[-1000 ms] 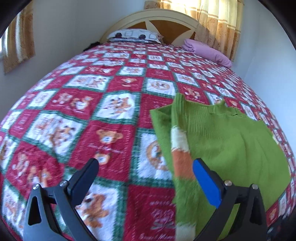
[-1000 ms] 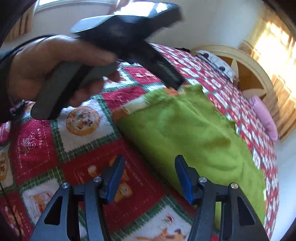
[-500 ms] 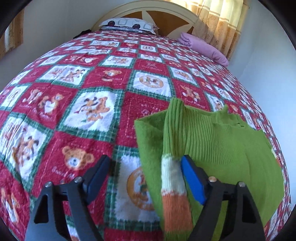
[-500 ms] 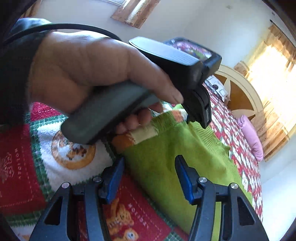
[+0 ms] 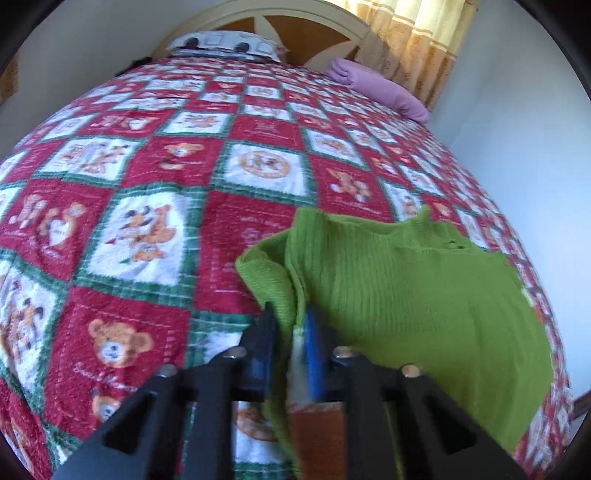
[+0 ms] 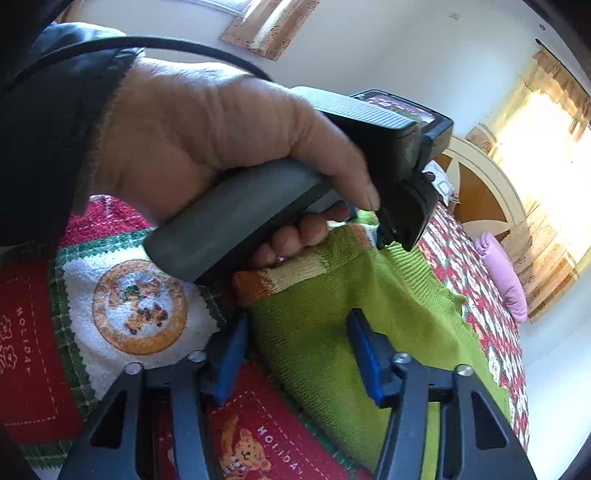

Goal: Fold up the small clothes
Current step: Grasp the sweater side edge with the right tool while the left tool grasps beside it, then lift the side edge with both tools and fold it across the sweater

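Note:
A green knit sweater (image 5: 406, 295) lies flat on the bed, with one sleeve folded in along its left side. That sleeve (image 6: 280, 277) ends in white and orange bands. My left gripper (image 5: 290, 314) has its jaws closing, and its pads press on the sleeve's fold. The right wrist view shows a person's hand (image 6: 207, 147) holding that left gripper (image 6: 388, 240) over the sleeve. My right gripper (image 6: 297, 319) straddles the near edge of the sweater (image 6: 406, 306). Its jaws are closing, with a gap still showing between the pads and the fabric.
A red, white and green teddy-bear bedspread (image 5: 147, 221) covers the bed. At the headboard (image 5: 280, 22) lie a patterned pillow (image 5: 221, 42) and a purple pillow (image 5: 380, 92). A pale wall runs close along the bed's right side, with curtains (image 5: 417, 44) behind.
The left gripper moved forward onto the folded sleeve and its jaws came together on it. The right gripper's jaws narrowed around the sweater's edge. The hand with the left gripper came lower in the right view.

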Motion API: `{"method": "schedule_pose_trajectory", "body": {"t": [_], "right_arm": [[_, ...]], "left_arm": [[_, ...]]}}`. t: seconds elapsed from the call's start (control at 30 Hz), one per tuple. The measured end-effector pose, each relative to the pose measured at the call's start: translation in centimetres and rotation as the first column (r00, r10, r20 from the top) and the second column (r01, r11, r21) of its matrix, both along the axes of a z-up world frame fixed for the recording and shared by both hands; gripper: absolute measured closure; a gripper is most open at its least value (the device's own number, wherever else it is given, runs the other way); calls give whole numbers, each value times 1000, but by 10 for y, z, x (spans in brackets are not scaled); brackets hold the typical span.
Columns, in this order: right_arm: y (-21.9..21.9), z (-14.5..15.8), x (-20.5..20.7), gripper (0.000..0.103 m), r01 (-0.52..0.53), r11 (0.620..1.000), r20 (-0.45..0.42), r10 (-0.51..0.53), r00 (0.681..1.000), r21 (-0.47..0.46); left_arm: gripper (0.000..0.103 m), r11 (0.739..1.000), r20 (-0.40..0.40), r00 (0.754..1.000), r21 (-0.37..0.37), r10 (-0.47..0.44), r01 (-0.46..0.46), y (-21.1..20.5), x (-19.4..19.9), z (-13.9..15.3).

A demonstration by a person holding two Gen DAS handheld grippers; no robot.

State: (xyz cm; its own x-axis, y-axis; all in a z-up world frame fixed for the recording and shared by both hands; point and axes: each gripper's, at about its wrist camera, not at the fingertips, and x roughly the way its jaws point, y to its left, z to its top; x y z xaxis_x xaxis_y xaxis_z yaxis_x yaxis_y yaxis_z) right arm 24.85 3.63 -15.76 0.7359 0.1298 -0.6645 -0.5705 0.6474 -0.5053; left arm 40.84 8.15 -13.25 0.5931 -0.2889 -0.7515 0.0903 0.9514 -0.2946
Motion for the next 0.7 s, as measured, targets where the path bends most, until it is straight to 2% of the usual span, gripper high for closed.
{"method": "schedule_pose_trajectory", "body": {"t": [0.07, 0.17, 0.27, 0.53, 0.7], "right_arm": [[2, 0, -4, 86, -11, 1000, 1, 11, 1000, -8], [-2, 8, -8, 92, -4, 999, -20, 5, 1000, 38], [-16, 21, -6, 94, 15, 994, -47, -10, 999, 105], [-43, 45, -4, 97, 53, 975, -71, -38, 997, 216], [-62, 54, 1, 97, 94, 953, -102, -67, 992, 289]], "left_arm": [[89, 1000, -13, 1000, 1, -3, 3, -1, 2, 3], [89, 999, -23, 1000, -38, 1, -2, 5, 2, 9], [89, 996, -41, 999, -93, 12, -16, 10, 3, 14], [90, 992, -56, 998, -124, 26, -33, 4, 2, 25], [90, 990, -46, 999, -138, 28, -34, -2, 0, 42]]}}
